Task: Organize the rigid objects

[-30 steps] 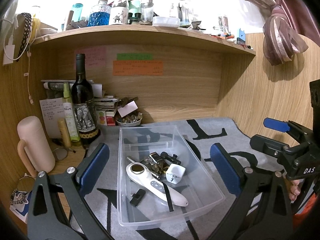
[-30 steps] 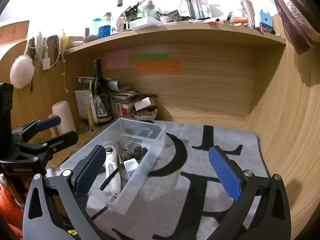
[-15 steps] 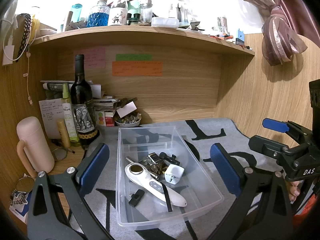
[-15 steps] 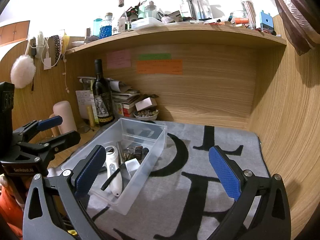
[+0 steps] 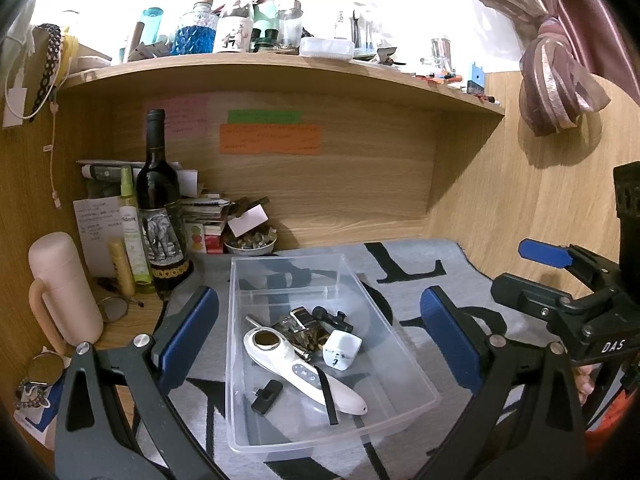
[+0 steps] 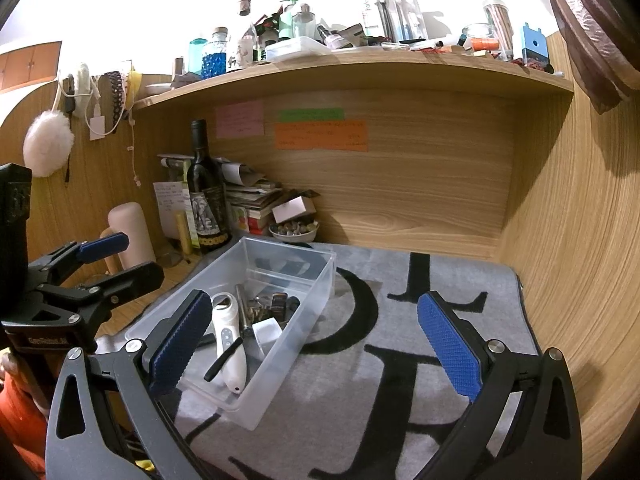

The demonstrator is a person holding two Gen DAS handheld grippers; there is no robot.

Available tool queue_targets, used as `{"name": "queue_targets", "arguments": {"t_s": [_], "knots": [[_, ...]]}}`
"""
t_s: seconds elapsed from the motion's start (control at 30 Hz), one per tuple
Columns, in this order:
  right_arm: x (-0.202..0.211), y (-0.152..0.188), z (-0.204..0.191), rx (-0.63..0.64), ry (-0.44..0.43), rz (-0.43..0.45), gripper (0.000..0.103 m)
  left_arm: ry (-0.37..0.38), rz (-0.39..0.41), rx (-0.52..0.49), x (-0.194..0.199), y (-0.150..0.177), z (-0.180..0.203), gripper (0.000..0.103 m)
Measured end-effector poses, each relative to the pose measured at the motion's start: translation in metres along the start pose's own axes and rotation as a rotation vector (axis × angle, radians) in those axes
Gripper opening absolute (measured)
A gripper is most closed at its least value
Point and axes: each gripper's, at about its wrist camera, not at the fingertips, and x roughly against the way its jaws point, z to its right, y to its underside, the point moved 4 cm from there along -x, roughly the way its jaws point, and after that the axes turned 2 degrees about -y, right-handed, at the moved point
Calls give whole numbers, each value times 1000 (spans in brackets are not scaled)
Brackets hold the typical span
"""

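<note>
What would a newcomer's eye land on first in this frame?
Most likely the clear plastic bin in the middle of the grey lettered mat, holding a white handheld device, a white plug adapter and small dark parts. Next, the dark wine bottle standing at the back left beside a pink flask. The left gripper and right gripper frame the scene, jaws wide apart and empty.

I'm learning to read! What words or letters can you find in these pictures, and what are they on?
"DAS": on the right gripper.
"GenRobot.AI", small: on the left gripper.
Big black letters, cut off: on the grey mat.
Too small or blurred: the sticky notes, the wine bottle label, the shelf bottles.
</note>
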Motion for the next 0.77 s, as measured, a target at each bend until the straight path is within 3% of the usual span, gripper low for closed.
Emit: {"name": "queue_targets", "arguments": {"t_s": [0.77], "knots": [[-1,0,-2,-3,1,-2,103,18,-9,4,-2,3,-1,102]]}}
